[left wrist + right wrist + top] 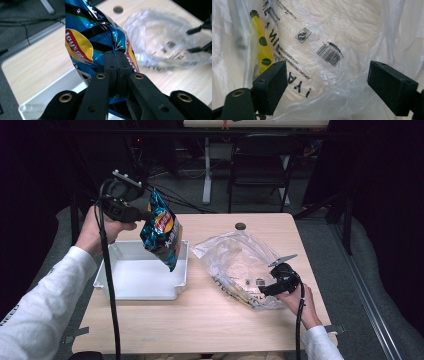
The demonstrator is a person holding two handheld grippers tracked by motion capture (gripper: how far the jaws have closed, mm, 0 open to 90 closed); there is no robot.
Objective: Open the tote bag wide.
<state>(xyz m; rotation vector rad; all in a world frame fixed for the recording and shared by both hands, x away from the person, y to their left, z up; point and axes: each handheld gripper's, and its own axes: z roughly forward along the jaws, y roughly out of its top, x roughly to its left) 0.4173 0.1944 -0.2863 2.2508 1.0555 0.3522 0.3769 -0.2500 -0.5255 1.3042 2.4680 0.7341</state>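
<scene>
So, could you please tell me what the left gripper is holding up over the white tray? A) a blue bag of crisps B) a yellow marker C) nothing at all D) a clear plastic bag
A: the left gripper has its jaws pinched shut on the blue bag of crisps, which hangs above the white tray, while the clear plastic bag lies on the table by the right gripper.

Left gripper (146,215) clamps chip bag (162,232) above white tray (140,292); right gripper (264,291) at clear plastic bag (235,260) mouth.

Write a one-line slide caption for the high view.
Left hand-held gripper holds a blue crisp bag above a white tray; right hand-held gripper at a clear plastic bag.
</scene>
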